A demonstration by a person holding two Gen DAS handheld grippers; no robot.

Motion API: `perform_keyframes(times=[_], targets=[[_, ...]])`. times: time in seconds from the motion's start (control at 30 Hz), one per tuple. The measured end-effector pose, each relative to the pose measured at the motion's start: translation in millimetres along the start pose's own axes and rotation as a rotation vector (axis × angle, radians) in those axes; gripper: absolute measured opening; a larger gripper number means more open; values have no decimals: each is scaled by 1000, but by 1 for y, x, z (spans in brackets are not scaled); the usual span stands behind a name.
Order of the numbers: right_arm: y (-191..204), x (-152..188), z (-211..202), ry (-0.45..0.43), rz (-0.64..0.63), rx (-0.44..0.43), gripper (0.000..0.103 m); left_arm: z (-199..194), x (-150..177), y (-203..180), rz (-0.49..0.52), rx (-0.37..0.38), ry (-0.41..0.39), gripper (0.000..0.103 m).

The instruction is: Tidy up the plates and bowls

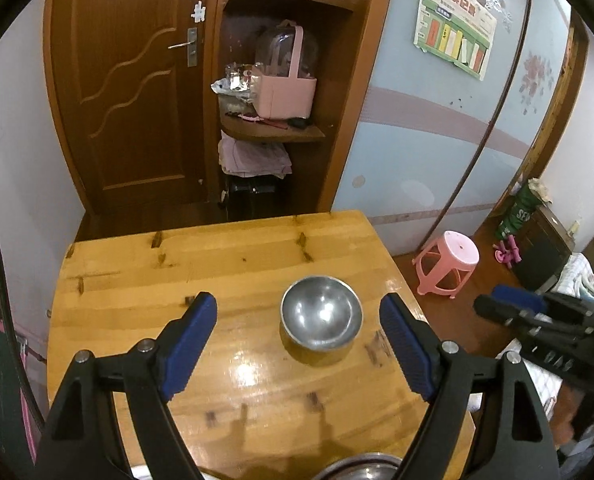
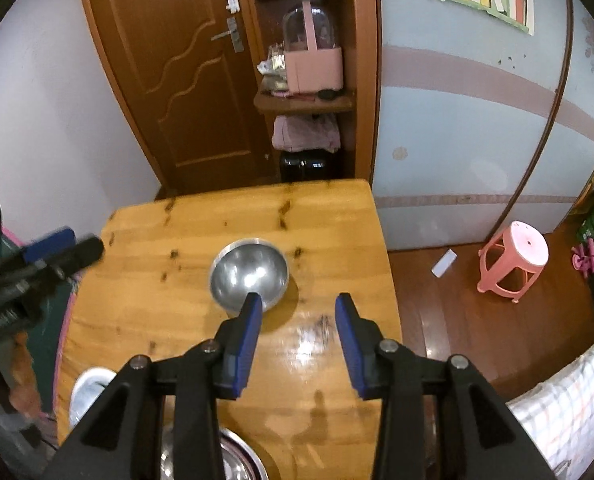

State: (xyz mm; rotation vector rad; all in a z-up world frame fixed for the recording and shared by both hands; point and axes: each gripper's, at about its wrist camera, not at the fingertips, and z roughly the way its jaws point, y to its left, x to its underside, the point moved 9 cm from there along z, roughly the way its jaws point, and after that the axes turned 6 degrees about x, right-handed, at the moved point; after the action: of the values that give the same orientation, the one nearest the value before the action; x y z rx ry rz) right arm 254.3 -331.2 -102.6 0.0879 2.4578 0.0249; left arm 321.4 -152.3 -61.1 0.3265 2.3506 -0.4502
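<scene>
A small steel bowl (image 1: 321, 316) stands upright on the wooden table (image 1: 145, 272); it also shows in the right wrist view (image 2: 249, 272). My left gripper (image 1: 299, 334) is open and empty, jaws wide, held above the table with the bowl between and beyond the fingertips. My right gripper (image 2: 299, 316) is open and empty, just right of and nearer than the bowl, its left finger overlapping the bowl's near rim in view. Another steel dish (image 2: 237, 460) lies at the near table edge, partly hidden; it also shows in the left wrist view (image 1: 361, 466). A white dish (image 2: 89, 388) sits near left.
Beyond the table stand a wooden door (image 1: 129, 92) and a shelf with a pink bag (image 1: 285, 92). A pink stool (image 2: 513, 260) stands on the floor at right. A checked cloth (image 2: 569, 404) lies at near right.
</scene>
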Motion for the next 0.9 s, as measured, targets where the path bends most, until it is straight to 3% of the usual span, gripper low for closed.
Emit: perform_keyframes(times=[0.17,0.3,0.63,0.8,0.9], targets=[[2,-26,11,1,9,-25,38,28,-2,5,-2,-25,21,82],[8,-30,44,57,9,-34,38,61,3,11,5,-55,61,82],[12,6,145,274,85,-103,38,159,41,44,-93,-65,244,82],[11,19,182,354,137,-125,38,188,54,58,-147,-60,301,82],[15,22,193,377,150,-142,38,200,60,61,-174,-32,331,74]])
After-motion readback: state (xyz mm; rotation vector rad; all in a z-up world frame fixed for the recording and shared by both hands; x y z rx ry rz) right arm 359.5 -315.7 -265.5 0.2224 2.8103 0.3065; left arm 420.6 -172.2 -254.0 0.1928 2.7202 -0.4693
